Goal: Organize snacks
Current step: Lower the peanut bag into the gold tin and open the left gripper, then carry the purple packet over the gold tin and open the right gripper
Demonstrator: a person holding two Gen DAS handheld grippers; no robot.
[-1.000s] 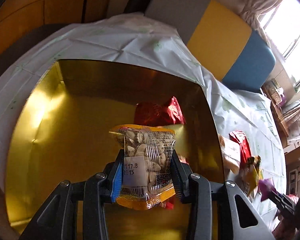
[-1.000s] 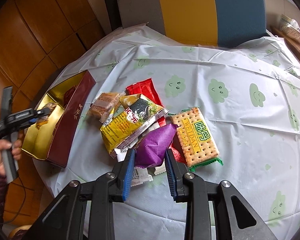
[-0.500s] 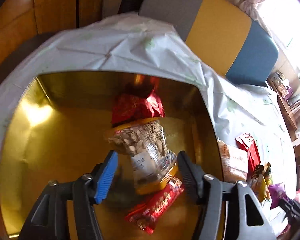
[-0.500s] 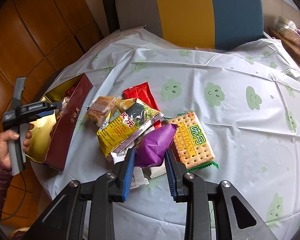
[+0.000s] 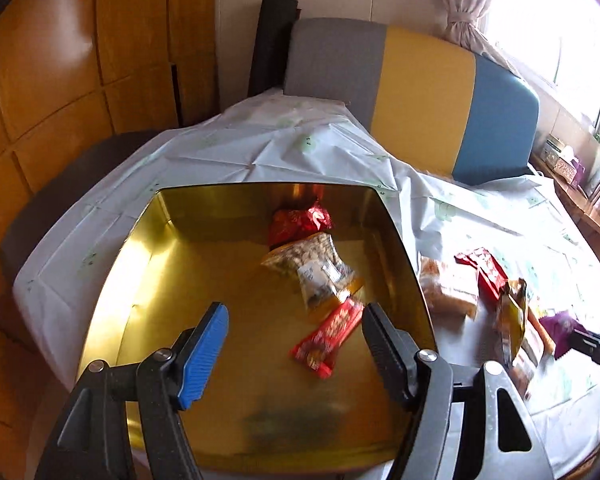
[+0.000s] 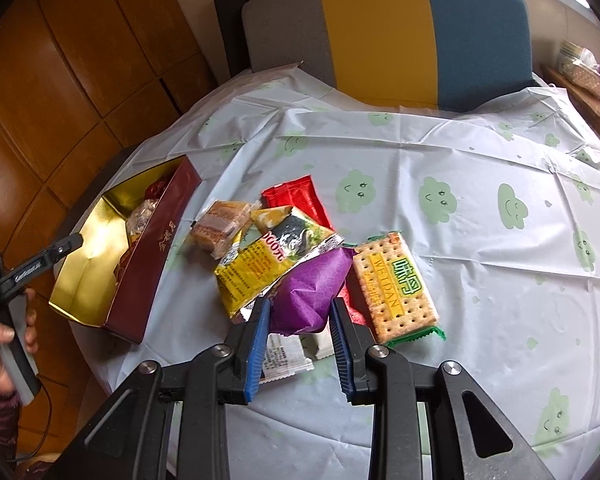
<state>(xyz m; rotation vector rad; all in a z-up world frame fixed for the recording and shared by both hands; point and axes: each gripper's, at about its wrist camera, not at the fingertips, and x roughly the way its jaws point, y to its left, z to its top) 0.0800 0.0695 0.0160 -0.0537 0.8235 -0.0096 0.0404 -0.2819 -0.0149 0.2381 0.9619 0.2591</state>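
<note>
The purple packet (image 6: 314,292), a light, soft, crinkly, slippery pouch in the snack pile near the bench's front edge, sits clenched at its near end between the right gripper (image 6: 300,320) fingers, while the left gripper (image 5: 294,344) fingers have just been opening and stand released and empty above the gold box (image 5: 148,280).

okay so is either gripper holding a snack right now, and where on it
The right gripper is shut on the purple packet, fingers pinching its near end. The left gripper holds nothing, open above the gold box.

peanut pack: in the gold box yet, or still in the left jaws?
In the box. The peanut pack lies on the floor of the gold box, partly over a red wrapper. The left gripper has just been opening; its jaws stand wide, nothing between them.
</note>
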